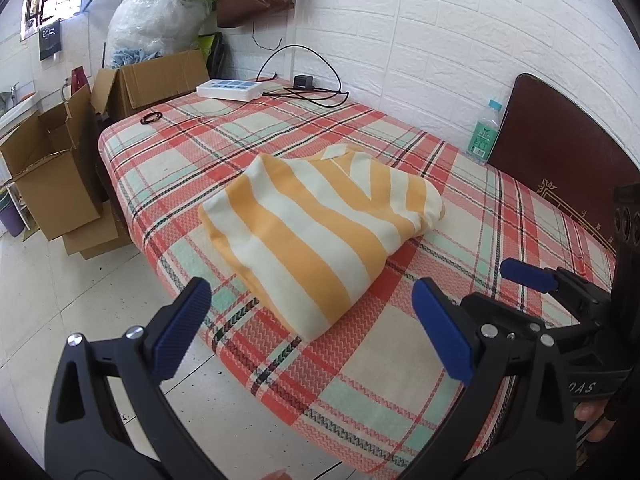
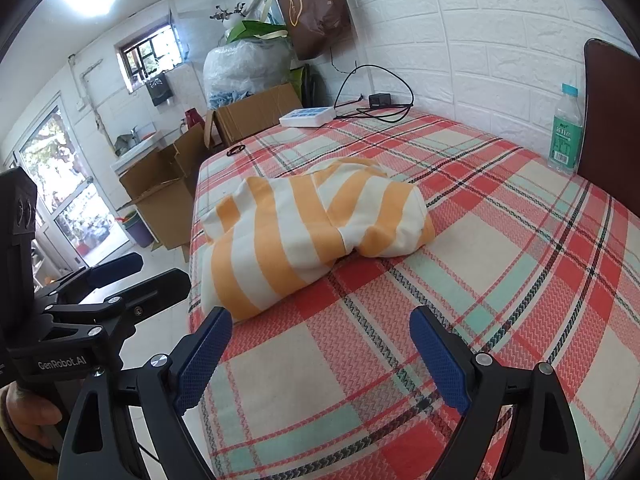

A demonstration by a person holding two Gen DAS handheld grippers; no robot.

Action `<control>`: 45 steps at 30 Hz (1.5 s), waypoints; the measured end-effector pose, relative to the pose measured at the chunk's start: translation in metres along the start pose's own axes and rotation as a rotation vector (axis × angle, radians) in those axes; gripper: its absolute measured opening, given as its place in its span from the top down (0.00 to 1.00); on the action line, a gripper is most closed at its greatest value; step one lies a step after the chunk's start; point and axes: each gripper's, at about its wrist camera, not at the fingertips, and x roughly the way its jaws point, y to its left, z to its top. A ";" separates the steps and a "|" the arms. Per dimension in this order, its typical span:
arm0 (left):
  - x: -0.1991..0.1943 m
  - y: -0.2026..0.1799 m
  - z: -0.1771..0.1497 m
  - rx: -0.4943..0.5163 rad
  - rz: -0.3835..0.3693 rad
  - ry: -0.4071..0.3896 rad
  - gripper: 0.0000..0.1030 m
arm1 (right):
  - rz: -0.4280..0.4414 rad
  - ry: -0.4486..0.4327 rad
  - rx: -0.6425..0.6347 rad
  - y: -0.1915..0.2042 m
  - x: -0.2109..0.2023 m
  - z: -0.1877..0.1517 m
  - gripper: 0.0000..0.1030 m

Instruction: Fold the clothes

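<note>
Since the striped shirt [image 1: 320, 224] lying loosely folded near the bed's [image 1: 400, 360] front edge looks soft, light and floppy, I'd pinch a hem corner, with my left gripper [image 1: 316, 328] and right gripper [image 2: 320, 356] both wide open and empty.

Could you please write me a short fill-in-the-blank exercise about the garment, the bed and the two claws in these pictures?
1. The striped garment is white and ____.
2. Both the left claw and the right claw are ____, holding nothing.
3. The water bottle stands next to the dark ____.
4. The garment lies on a ____ bed cover.

Missing words: orange; open; headboard; plaid
</note>
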 end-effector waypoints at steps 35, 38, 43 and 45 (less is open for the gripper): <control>-0.026 -0.024 0.003 0.044 -0.087 -0.038 0.02 | 0.009 -0.044 0.009 -0.003 -0.033 -0.014 0.10; -0.031 -0.037 0.005 0.065 -0.128 -0.043 0.02 | 0.004 -0.068 0.030 -0.010 -0.053 -0.020 0.10; -0.037 -0.071 0.006 0.112 -0.241 -0.033 0.02 | -0.033 -0.119 0.073 -0.024 -0.096 -0.034 0.10; -0.041 -0.092 0.007 0.144 -0.303 -0.030 0.02 | -0.052 -0.152 0.093 -0.030 -0.119 -0.041 0.10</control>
